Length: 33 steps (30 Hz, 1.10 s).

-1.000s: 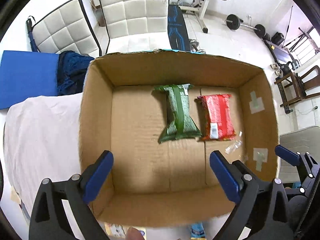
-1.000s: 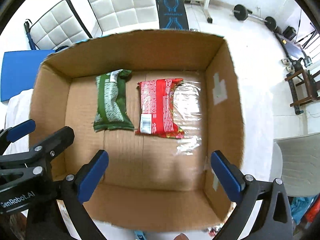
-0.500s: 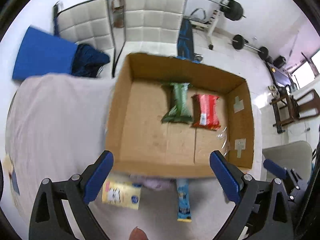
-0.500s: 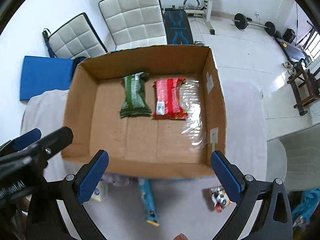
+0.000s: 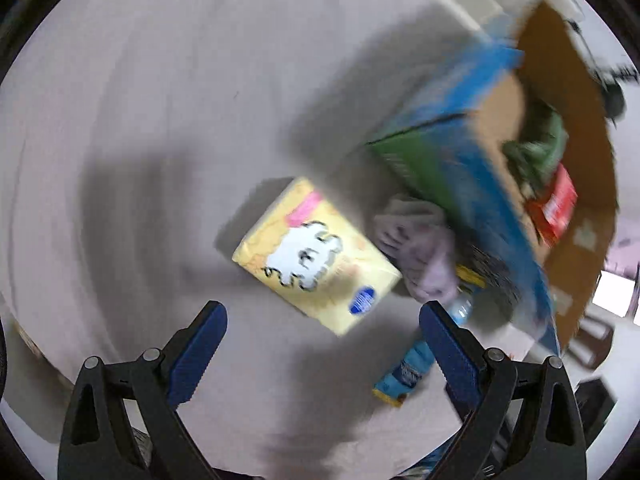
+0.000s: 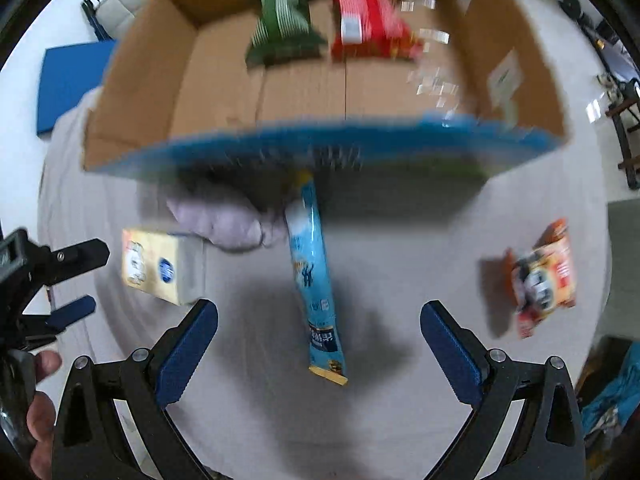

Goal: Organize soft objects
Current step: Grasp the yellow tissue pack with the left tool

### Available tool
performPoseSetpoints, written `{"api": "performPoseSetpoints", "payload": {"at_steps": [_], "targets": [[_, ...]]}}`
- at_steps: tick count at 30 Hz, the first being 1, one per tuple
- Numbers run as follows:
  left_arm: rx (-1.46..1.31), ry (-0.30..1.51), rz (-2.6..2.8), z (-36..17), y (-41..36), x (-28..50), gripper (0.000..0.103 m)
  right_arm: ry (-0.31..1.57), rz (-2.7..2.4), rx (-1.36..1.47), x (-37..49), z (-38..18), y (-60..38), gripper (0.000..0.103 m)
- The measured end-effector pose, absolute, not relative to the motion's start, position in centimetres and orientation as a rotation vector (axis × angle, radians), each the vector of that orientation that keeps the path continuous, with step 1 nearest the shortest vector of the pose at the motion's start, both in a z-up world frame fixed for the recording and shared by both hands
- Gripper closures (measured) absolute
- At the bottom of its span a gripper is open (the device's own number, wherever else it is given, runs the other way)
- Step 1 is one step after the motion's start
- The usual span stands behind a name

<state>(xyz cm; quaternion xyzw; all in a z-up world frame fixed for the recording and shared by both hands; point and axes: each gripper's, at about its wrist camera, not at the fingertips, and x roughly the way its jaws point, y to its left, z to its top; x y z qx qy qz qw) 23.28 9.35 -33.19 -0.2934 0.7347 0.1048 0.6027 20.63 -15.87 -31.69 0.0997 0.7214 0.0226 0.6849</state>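
Observation:
A cardboard box [image 6: 132,80] with a blue outer wall holds a green packet [image 6: 282,26] and a red packet [image 6: 368,20]. In front of it on the white cloth lie a yellow tissue pack [image 5: 316,254], a pale purple cloth [image 5: 420,248], a long blue packet [image 6: 316,280] and an orange snack packet [image 6: 542,276]. My left gripper [image 5: 322,334] is open and empty, just short of the yellow tissue pack. My right gripper [image 6: 318,334] is open and empty, straddling the lower end of the blue packet from above.
The box [image 5: 568,92] stands at the right in the left wrist view. The left gripper's body and a hand [image 6: 24,288] show at the left edge of the right wrist view. A blue mat [image 6: 72,80] and gym gear lie beyond the table.
Both grippers have pulled back out of the box and dropped toward the cloth in front of it. The left one swung left toward the yellow tissue pack. Both stay open.

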Motion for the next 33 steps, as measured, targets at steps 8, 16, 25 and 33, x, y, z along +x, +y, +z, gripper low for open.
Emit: {"api": "performPoseSetpoints", "payload": {"at_steps": [8,16,25,33], "targets": [[-0.749,1.738,0.286,-37.6,8.7,24.8,0.004,1.673,0.042,0.243,19.9,-36.5,-14.7,0.027],[-0.445,1.739,0.166,-37.5,5.1,23.5,0.029,1.734,0.054,0.288,18.6,-38.5,-15.1,0.076],[-0.050,1.748,0.042,-37.0,-0.1,19.2,0.041,1.811,0.093,0.305,14.0,-38.4,-17.4,0.081],[-0.186,1.734,0.093,-38.0,2.1,19.7,0.042,1.644,0.143,0.237,14.8,-34.8,-16.8,0.048]]}}
